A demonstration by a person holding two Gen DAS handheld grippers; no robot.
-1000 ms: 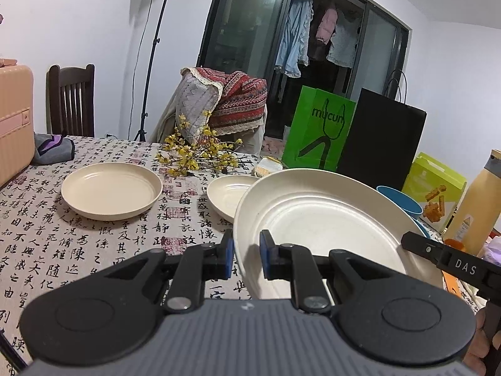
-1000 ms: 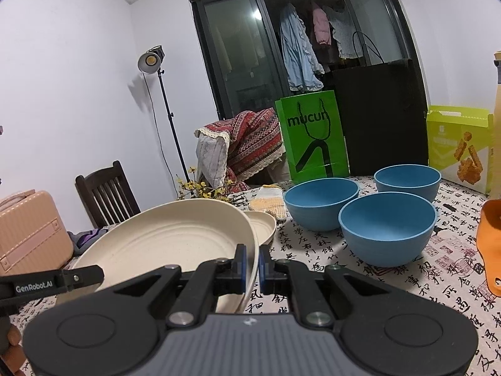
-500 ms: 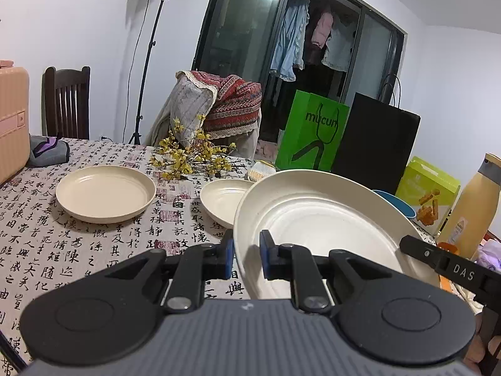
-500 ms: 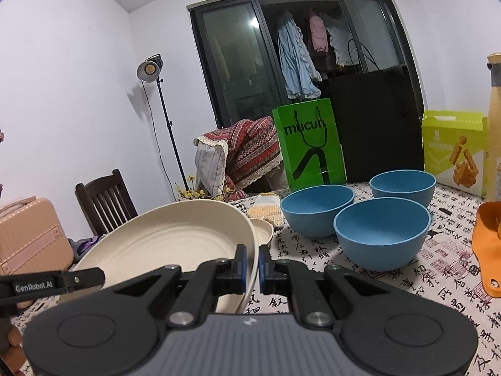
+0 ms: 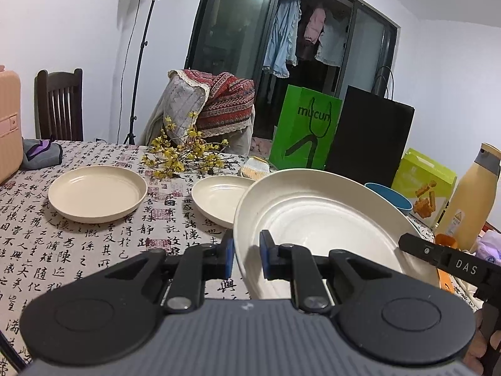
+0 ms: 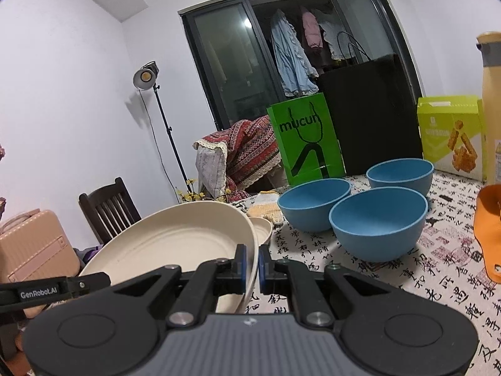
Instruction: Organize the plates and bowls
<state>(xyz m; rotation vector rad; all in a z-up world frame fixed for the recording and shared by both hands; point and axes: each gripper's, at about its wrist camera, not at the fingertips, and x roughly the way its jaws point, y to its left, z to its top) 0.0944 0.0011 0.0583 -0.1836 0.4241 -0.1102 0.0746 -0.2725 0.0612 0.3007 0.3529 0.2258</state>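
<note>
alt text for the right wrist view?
Right tongs pinch the rim of a tilted cream plate above a patterned tablecloth. Three blue bowls sit to the right; left tongs enter at left.

Cream plate (image 6: 175,244) between right gripper (image 6: 253,264) jaws

A large cream plate (image 5: 316,216) is tilted above the table; two smaller cream plates (image 5: 97,192) lie flat; three blue bowls (image 6: 379,225) sit upright, clustered together.

Big plate (image 5: 316,219) hides most of blue bowl (image 5: 389,195) beyond left tongs (image 5: 246,252); suitcase (image 5: 9,125) cut by left edge, bottle (image 6: 491,100) by right edge.
</note>
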